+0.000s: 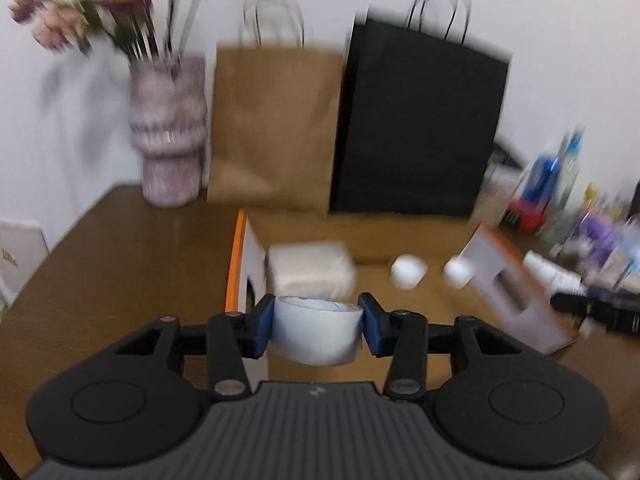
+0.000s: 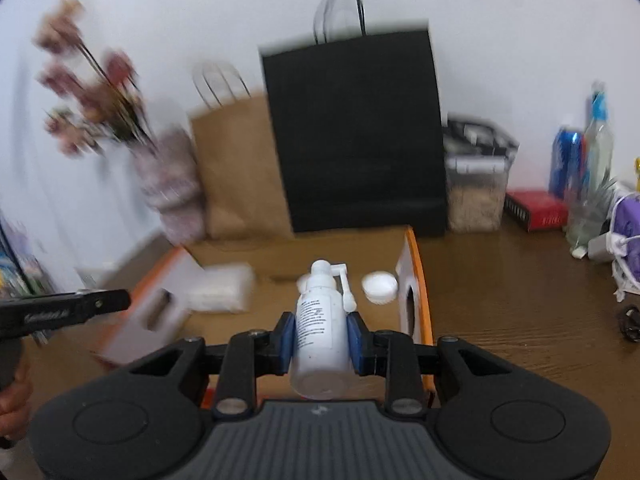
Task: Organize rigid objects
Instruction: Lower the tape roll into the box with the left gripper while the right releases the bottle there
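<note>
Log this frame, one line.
left gripper: shut on white tape roll | right gripper: shut on white plastic spray bottle | both above orange-edged cardboard box

A brown paper bag stands just right of the flower vase, a black bag beyond it.

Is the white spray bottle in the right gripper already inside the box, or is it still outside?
Outside. The spray bottle is held between the right gripper fingers, above the open cardboard box, not resting inside it.
</note>
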Available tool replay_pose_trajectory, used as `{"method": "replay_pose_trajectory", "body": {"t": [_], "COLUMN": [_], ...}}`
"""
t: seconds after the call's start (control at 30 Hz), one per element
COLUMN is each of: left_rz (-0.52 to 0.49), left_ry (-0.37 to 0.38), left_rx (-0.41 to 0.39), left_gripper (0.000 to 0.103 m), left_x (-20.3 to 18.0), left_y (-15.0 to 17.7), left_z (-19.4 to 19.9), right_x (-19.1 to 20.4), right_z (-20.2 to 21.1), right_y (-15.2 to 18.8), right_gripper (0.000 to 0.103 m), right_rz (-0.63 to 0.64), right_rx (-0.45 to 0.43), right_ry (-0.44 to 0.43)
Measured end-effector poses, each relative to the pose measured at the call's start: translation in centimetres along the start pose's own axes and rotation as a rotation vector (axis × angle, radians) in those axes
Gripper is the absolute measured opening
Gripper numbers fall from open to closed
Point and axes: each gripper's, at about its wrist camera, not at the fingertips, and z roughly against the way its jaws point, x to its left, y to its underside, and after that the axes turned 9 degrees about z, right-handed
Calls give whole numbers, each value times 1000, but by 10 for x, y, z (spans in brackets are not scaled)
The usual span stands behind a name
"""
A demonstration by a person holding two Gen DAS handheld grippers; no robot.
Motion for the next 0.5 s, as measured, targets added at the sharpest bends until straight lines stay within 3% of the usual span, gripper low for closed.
{"method": "replay_pose_trajectory", "body": {"t": [0.23, 0.33, 0.37, 0.5], "left_rz": [-46, -77, -77, -73], "left_ry": [-73, -73, -69, -77], "left_rx": [128, 138, 138, 140], "left_gripper": [47, 50, 55, 57], "left_x": [5, 3, 3, 0], "left_y": [4, 4, 4, 1], "left_z": [-52, -53, -52, -43], "right_x": [12, 15, 16, 12], "right_z": [-76, -85, -85, -78], "right_y": [0, 2, 3, 0], "right_gripper": [27, 28, 27, 28], "right_rz": [184, 223, 228, 212], "right_rx": [183, 216, 215, 225], "right_ry": [151, 188, 186, 178]}}
